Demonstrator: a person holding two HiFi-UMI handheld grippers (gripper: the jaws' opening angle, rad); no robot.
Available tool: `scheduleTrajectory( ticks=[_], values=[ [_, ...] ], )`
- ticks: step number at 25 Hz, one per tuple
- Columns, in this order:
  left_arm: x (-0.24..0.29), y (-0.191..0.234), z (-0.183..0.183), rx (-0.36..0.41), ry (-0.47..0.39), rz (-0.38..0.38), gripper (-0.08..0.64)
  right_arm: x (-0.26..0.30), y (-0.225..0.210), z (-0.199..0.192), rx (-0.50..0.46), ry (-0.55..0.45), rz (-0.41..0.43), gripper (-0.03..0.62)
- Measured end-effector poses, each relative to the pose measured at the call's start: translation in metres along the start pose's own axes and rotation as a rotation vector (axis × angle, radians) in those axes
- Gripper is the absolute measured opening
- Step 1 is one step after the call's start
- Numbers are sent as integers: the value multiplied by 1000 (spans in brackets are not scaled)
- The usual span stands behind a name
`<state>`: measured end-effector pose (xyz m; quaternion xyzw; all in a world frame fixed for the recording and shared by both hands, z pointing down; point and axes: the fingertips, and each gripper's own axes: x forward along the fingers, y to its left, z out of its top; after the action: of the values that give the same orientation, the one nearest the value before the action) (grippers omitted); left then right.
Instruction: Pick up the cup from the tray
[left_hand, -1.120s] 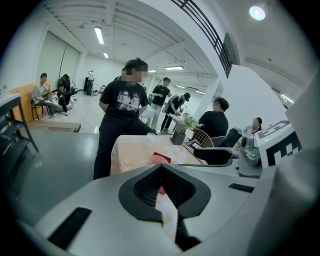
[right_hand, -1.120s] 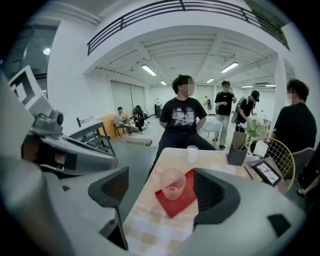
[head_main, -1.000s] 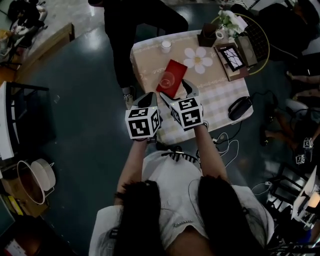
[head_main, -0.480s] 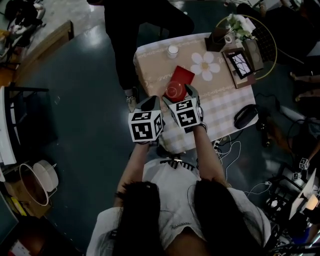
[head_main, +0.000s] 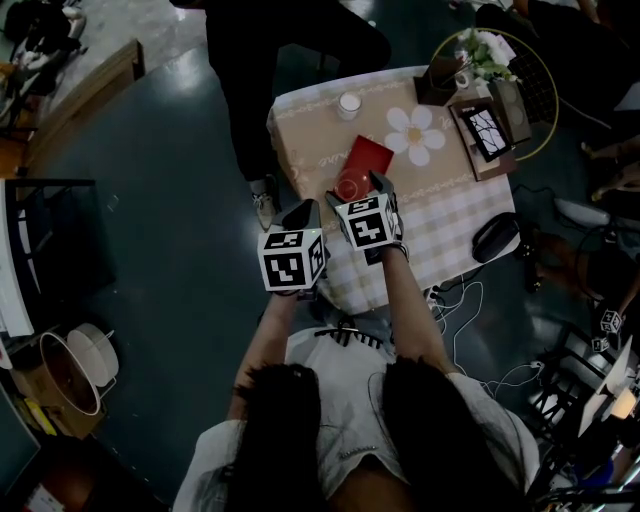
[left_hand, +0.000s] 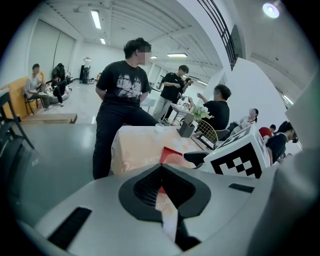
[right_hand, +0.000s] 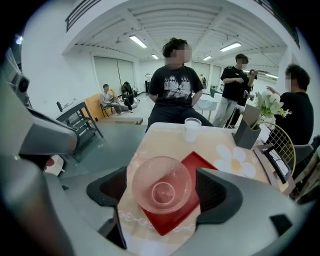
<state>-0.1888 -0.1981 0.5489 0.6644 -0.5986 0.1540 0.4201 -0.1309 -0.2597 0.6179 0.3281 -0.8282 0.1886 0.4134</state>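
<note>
A clear pinkish glass cup stands upright on the near end of a red tray on the small cloth-covered table. In the head view the cup and tray sit just beyond the marker cubes. My right gripper is open, with one jaw on each side of the cup and a thin gap to each pad. In the head view it straddles the cup. My left gripper is shut and empty, held off the table's near left corner.
A white plastic cup stands at the table's far edge. A flower mat, a dark holder with flowers and a framed board lie to the right. A person in black stands behind the table.
Both grippers have moved forward toward the tray. The cup, which lay ahead of the right jaws, now sits between them.
</note>
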Motion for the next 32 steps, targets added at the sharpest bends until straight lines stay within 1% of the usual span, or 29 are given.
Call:
scheduleTrajectory(
  ticks=[11,17,20,24,26,32],
  values=[
    [4,7,-1,-21,9,-2,4,14,-4,-12,16,87,-3,406],
    [7,0,0,-3,16,-18,3,10,-6,-13,1,92,-2,394],
    [8,-5,1,9,21,-28,3,0,-10,-9,13,71,-24,394],
    [11,-20,4,11,25,-65,3,-15,-19,-16,17,66,-39,394],
    [15,-31,5,29,24,-83,3,-23,-28,-24,24,71,-58,394],
    [23,-69,-3,95,50,-132,4,-52,-63,-56,112,89,-117,394]
  ],
)
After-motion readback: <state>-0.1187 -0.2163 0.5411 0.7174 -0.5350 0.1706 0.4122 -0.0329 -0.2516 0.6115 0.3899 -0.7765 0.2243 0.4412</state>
